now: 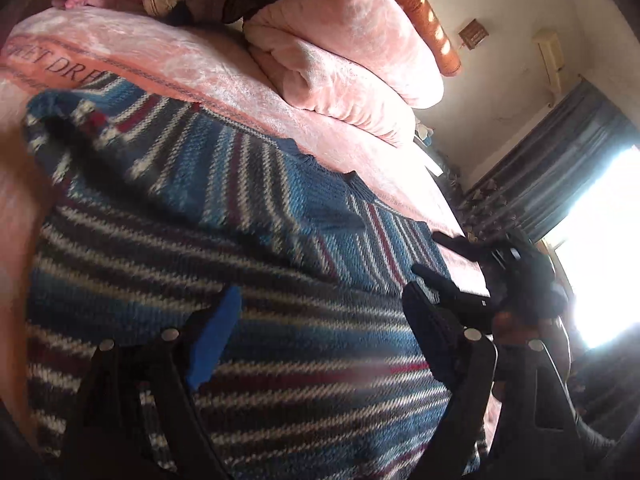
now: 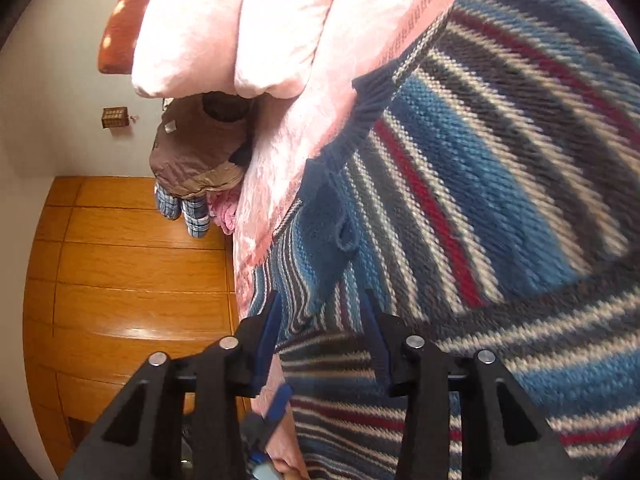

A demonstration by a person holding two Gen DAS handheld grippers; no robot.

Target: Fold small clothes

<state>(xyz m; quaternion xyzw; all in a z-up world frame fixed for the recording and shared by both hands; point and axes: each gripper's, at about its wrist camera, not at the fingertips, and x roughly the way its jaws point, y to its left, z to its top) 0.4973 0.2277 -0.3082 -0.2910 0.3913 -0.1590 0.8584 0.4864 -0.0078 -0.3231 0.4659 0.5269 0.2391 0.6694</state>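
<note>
A knit sweater [image 1: 200, 208] with blue, white, dark and red stripes lies spread on a pink blanket [image 1: 180, 60]. My left gripper [image 1: 320, 328] hovers open over the sweater's body, its fingers wide apart and nothing pinched between them. My right gripper [image 1: 444, 258] is at the sweater's right edge in the left wrist view. In the right wrist view the right gripper [image 2: 320, 332] stands partly open, its blue pads [image 2: 268, 332] straddling the edge of the sweater [image 2: 480, 200] beside the dark blue collar band [image 2: 368, 108].
A folded pink quilt [image 1: 344, 48] is piled on the bed behind the sweater. A brown jacket [image 2: 196, 152] lies at the bed's end above a wooden floor [image 2: 120, 280]. A bright window [image 1: 600, 248] with a grey curtain [image 1: 560, 168] is to the right.
</note>
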